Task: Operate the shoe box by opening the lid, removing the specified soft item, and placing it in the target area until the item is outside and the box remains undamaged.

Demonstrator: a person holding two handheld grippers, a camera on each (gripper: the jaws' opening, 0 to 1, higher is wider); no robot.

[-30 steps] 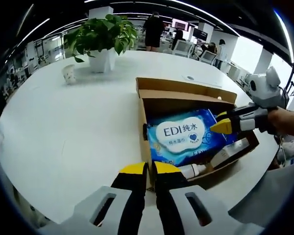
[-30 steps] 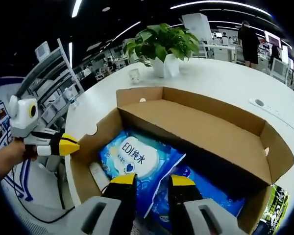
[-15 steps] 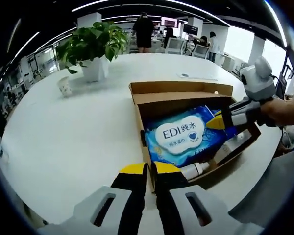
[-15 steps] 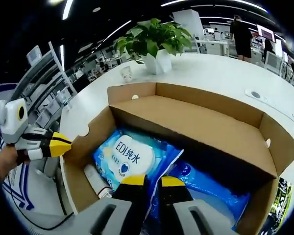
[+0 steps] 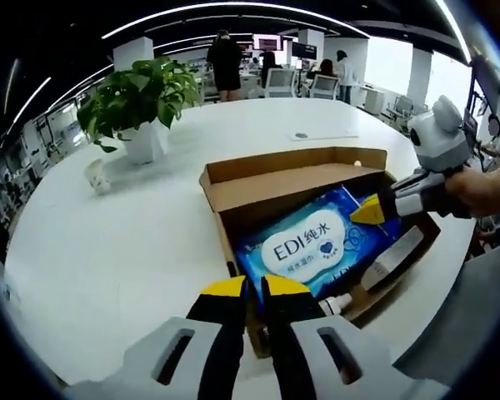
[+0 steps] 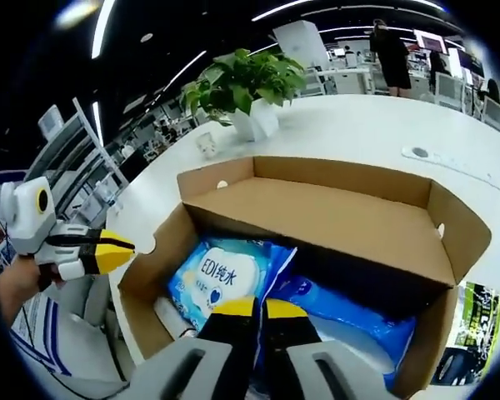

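An open brown shoe box (image 5: 233,187) lies on the white table, its lid folded back. Inside is a blue wipes pack (image 5: 312,243) printed "EDI", on top of a second blue pack (image 6: 342,304). My right gripper (image 6: 261,307) is down in the box with its yellow-tipped jaws shut on the EDI pack's (image 6: 219,273) right edge. It enters the left gripper view from the right (image 5: 373,210), at the pack's far corner. My left gripper (image 5: 254,289) is shut on nothing, just outside the box's near wall, and shows beside the box (image 6: 108,252) in the right gripper view.
A white tube (image 5: 392,257) and a small bottle (image 5: 337,305) lie along one box wall. A potted plant (image 5: 137,104), a paper cup (image 5: 96,175) and a flat grey device (image 5: 317,136) stand on the table (image 5: 108,250) beyond. People stand far behind.
The right gripper's jaws have closed from a wide gap onto the EDI pack's edge and sunk a little deeper into the box. The left gripper stays shut; its view has drifted.
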